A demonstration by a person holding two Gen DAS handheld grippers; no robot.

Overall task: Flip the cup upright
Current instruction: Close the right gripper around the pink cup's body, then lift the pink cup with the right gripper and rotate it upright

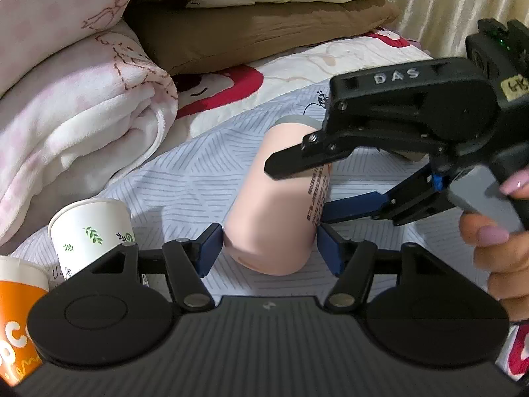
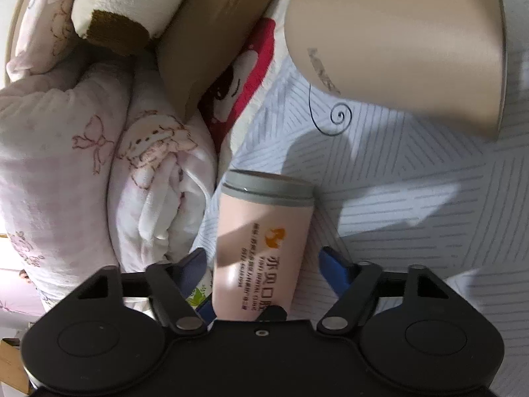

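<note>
A pink cup with a grey lid (image 1: 277, 205) lies on its side on the striped sheet, its base toward my left gripper. My left gripper (image 1: 269, 248) is open, its blue pads on either side of the cup's base with small gaps. My right gripper (image 1: 297, 192) comes in from the right, open, one finger above the cup and one below. In the right wrist view the cup (image 2: 261, 248) lies between the right gripper's (image 2: 264, 274) open fingers, lid pointing away.
A white leaf-print paper cup (image 1: 89, 231) and an orange paper cup (image 1: 16, 324) stand at the left. A large beige cup (image 2: 403, 39) lies on its side beyond. Folded blankets (image 1: 72, 115) and pillows (image 1: 248, 33) are stacked behind.
</note>
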